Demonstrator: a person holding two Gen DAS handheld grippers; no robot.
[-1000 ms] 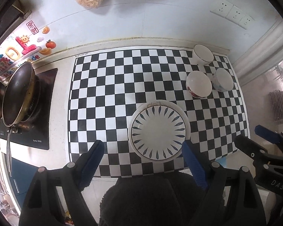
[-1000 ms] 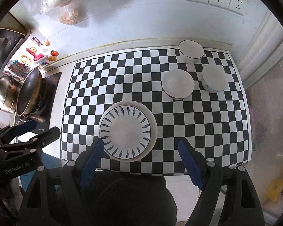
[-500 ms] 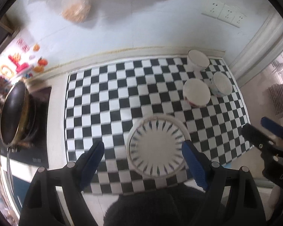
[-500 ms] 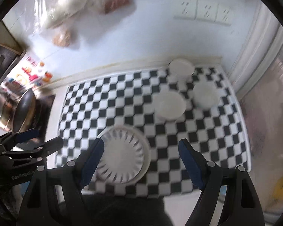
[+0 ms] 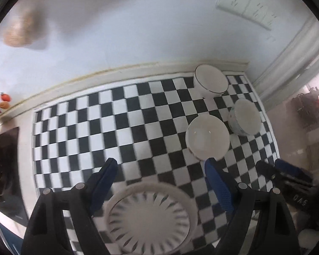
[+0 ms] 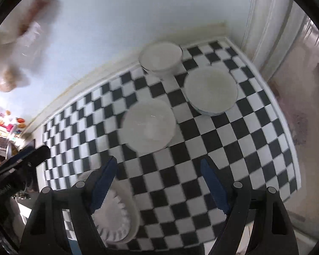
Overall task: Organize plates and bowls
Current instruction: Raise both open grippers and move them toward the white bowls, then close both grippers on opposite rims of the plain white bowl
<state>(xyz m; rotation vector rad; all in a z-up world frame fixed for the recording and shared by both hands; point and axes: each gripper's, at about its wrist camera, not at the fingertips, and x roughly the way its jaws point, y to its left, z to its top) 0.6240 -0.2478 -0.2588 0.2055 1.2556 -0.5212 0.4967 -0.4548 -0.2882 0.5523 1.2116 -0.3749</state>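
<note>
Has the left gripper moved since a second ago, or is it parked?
Yes. In the left wrist view the left gripper has advanced toward the bowls: the patterned plate on the checkered mat slid from between its fingertips to below them.

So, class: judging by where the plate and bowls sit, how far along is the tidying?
Done: nothing; three bowls sit apart, unstacked. In hand: nothing; left gripper over the plate, right gripper beside it, jaws open. Left: everything.
</note>
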